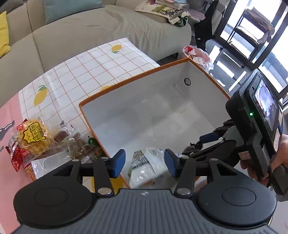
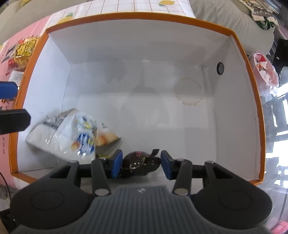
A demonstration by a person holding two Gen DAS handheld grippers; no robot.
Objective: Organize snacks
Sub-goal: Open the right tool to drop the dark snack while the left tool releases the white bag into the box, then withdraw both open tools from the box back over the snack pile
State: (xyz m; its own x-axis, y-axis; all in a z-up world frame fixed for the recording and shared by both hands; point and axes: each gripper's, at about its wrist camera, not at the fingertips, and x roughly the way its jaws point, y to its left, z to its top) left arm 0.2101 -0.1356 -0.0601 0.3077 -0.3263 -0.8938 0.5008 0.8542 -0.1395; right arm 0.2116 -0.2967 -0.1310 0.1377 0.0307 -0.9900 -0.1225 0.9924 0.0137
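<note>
A white box with an orange rim [image 1: 126,81] [image 2: 136,15] stands on the table. Inside lie a white and blue snack bag [image 2: 72,136] [image 1: 145,165] and a small dark wrapped snack [image 2: 138,162]. My right gripper [image 2: 141,162] is open low inside the box; the dark snack lies between its blue pads, against the left pad [image 2: 117,162]. My left gripper [image 1: 144,162] is open and empty above the box's near left corner. A pile of snack packets [image 1: 36,140] with a yellow one on top lies on the table left of the box.
The table has a lemon-print grid cloth [image 1: 81,72] and a pink mat [image 1: 7,144]. A beige sofa [image 1: 90,32] stands behind. A pink bag of rubbish [image 1: 198,55] sits beyond the box. The right hand-held unit [image 1: 257,126] fills the left view's right side.
</note>
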